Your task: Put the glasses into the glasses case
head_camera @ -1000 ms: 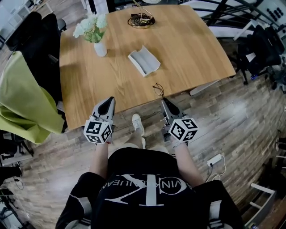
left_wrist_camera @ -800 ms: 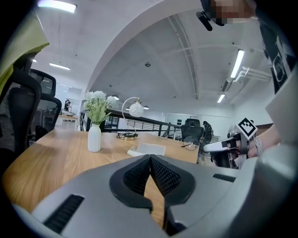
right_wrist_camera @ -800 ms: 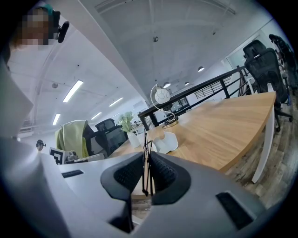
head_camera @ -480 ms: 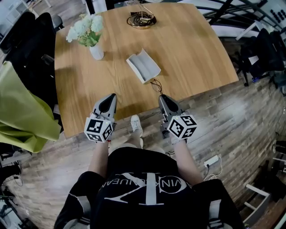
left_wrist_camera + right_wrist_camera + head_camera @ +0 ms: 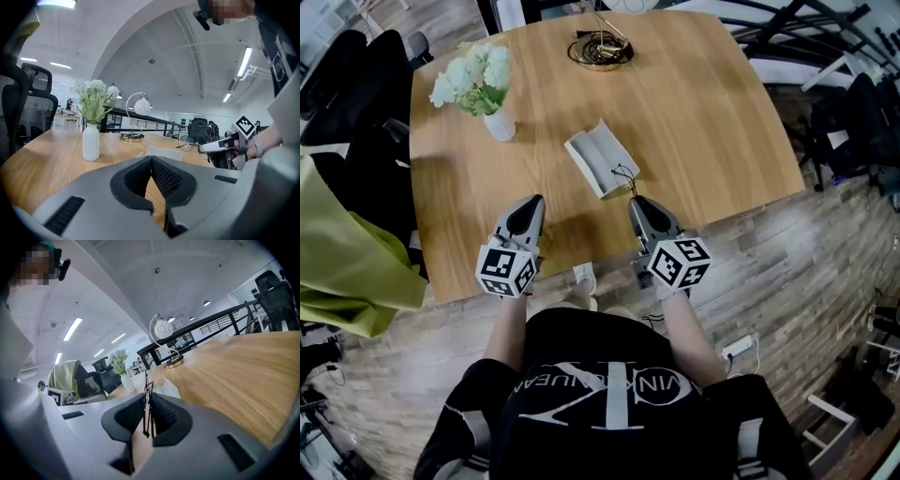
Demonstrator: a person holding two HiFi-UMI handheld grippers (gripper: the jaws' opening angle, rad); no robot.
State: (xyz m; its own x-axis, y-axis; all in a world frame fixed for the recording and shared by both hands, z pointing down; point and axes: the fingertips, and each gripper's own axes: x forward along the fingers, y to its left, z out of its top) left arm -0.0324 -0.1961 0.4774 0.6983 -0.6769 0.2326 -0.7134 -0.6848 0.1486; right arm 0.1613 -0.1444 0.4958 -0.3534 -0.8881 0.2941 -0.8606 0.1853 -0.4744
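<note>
**Glasses in the right claw, open case just ahead**

Head view: the glasses [image 5: 624, 176] hang from the tip of the right claw [image 5: 635, 201], just beside the near corner of the glasses case [image 5: 600, 159]. The case lies open on the worktop [image 5: 703, 141], and we judge that this lets the frame go straight in. The left claw [image 5: 528, 202] hovers over the worktop's near edge, apart from the case and likely ready to steady it.

Left gripper view: the left claw [image 5: 151, 159] has its jaws together and nothing between them. Across from it, the right claw [image 5: 220, 147] holds the glasses [image 5: 187, 143] up off the wood, near the pale case [image 5: 161, 151]. The vase of flowers [image 5: 91, 140] stands well to the side, out of the way.

Right gripper view: the right claw [image 5: 147, 398] is clamped on a thin dark part of the glasses [image 5: 146, 380], which stands upright between the pads. We think this narrow grip keeps the lenses out front, facing the case [image 5: 171, 389].
</note>
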